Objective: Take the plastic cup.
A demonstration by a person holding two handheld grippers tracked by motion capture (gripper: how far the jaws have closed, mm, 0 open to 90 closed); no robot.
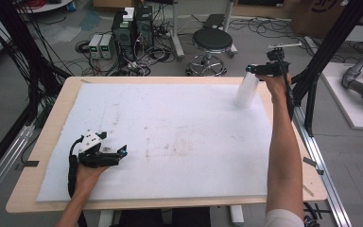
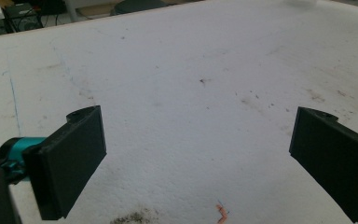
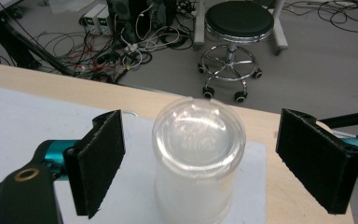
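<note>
A translucent plastic cup (image 1: 246,90) stands upside down near the far right corner of the white foam mat (image 1: 170,132). My right gripper (image 1: 251,71) hovers at the cup's top, open. In the right gripper view the cup (image 3: 198,154) sits between the two black jaws with a gap on each side, and my right gripper (image 3: 203,122) touches nothing. My left gripper (image 1: 119,153) rests low over the mat's near left part, open, pointing right. In the left gripper view my left gripper (image 2: 196,126) has only the stained mat (image 2: 191,70) between its wide jaws.
The mat covers a wooden table (image 1: 52,123). A small orange scrap (image 2: 222,214) lies on the mat near the left gripper. Beyond the far edge stand a black stool (image 1: 211,42), computer boxes (image 1: 132,28) and floor cables. Black frame posts (image 1: 321,52) rise at the right.
</note>
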